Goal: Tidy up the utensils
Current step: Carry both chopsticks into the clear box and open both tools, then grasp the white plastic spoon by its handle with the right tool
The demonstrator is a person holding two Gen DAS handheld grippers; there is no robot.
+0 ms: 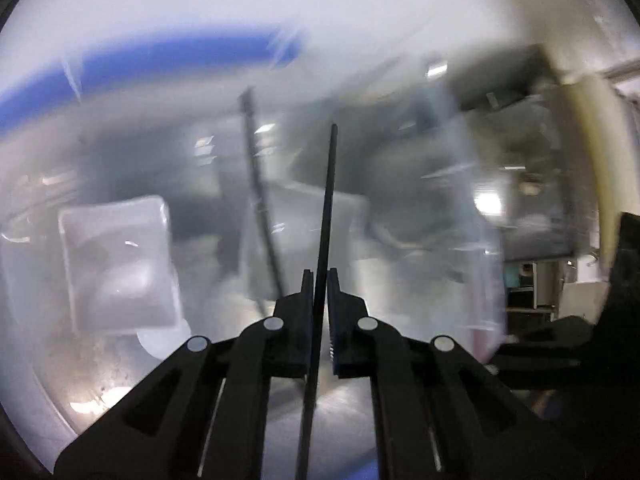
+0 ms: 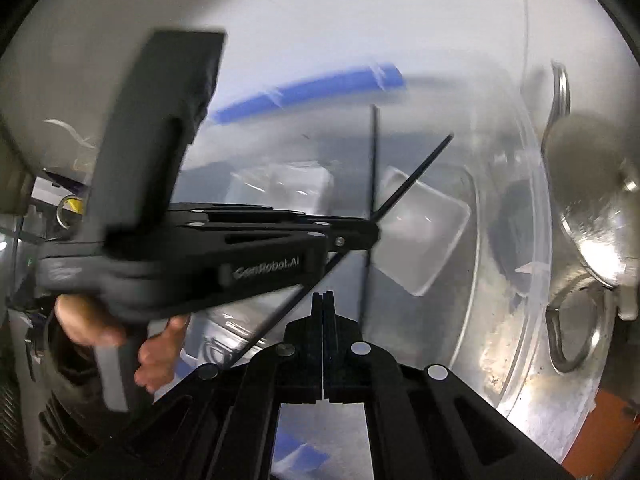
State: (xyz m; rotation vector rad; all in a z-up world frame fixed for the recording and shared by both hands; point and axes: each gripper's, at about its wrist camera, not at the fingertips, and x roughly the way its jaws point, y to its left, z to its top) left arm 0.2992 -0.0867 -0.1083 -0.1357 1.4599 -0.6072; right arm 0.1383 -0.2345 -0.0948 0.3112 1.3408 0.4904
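Pinched between the left gripper (image 1: 320,276) jaws: a thin black chopstick (image 1: 326,200), tip forward over the clear organizer tray (image 1: 116,264). Right gripper (image 2: 322,300) closed on nothing, idling close by. Second black chopstick (image 1: 256,184) standing blurred just beyond. Mid-carry, apparently; next, lining up over a compartment and letting go.

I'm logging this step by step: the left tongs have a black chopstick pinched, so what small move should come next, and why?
Probably carry the black chopstick toward the second chopstick standing in the clear container and lower it in beside it. The left tongs grip it mid-length; the right tongs are shut with nothing between them.
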